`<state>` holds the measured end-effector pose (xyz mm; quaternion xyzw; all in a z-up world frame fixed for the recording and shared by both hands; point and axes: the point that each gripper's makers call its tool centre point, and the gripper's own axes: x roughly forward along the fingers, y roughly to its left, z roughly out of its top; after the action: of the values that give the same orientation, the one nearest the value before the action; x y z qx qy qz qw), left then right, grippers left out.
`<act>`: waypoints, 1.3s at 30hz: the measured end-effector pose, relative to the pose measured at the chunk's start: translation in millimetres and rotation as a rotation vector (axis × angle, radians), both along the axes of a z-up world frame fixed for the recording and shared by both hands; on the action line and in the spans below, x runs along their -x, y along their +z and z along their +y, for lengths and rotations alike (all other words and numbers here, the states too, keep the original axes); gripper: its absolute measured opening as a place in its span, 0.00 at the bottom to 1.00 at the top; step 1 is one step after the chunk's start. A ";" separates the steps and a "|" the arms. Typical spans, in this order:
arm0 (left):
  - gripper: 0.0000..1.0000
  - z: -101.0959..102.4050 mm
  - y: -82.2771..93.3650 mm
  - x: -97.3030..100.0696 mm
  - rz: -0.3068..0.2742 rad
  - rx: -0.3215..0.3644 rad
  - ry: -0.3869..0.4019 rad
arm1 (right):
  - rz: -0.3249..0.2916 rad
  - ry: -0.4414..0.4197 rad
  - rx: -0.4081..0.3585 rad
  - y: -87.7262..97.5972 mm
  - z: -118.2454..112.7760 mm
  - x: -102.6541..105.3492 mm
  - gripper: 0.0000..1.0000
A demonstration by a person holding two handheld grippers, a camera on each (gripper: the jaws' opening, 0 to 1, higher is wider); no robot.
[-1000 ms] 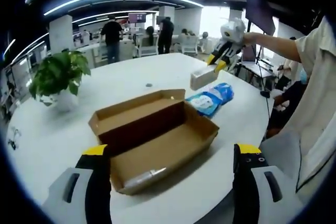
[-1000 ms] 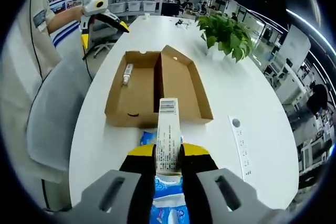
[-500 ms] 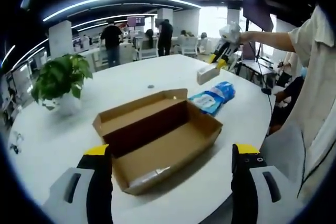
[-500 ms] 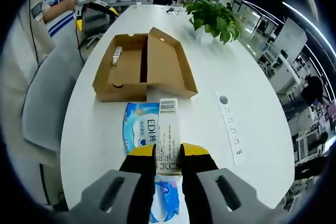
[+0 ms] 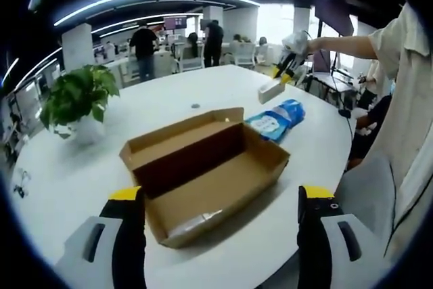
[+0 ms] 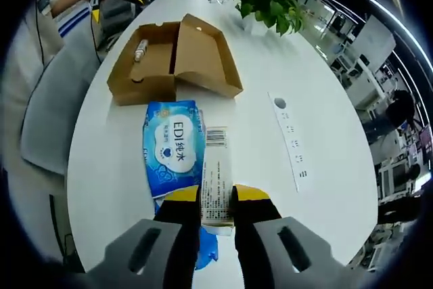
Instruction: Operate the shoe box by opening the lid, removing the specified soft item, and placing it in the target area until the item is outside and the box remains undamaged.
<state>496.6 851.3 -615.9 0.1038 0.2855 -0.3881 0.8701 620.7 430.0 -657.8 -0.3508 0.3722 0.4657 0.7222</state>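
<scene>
One cardboard shoe box (image 5: 203, 177) lies open on the round white worktop (image 5: 81, 174), its brown lid folded flat beside the tray, and a single small tube (image 6: 141, 49) rests inside the tray near one end. One slim white carton (image 6: 217, 184), rectangular with a printed barcode at its far end, is clamped between the yellow-tipped jaws of the right tool (image 6: 216, 202); in the left gripper view that same tool (image 5: 284, 72) holds the carton (image 5: 270, 90) up above the far right part of the worktop. One soft blue plastic pack (image 6: 173, 147) of wipes, glossy with white print, lies flat on the worktop just beside the box, outside it, and partly beneath the held carton. The left tool (image 5: 216, 218) hovers near the box with its two jaws spread wide, grasping nothing. One leafy green plant (image 5: 76, 96) in a white pot stands at the far left. A flat strip of sockets (image 6: 292, 145) is set into the worktop to the right of the pack.
</scene>
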 end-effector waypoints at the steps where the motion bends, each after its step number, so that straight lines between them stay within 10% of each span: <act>1: 0.96 0.3 -0.2 -0.4 -0.001 0.000 0.000 | 0.002 -0.002 0.011 -3.8 -3.4 -1.4 0.15; 39: 0.94 9.4 -24.1 -8.5 0.053 -0.059 0.019 | 0.074 0.039 0.251 -84.1 -86.7 -2.6 0.16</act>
<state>505.1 860.8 -640.0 0.1163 0.3208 -0.3739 0.8624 623.3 343.3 -741.9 -0.4281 0.4470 0.4421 0.6492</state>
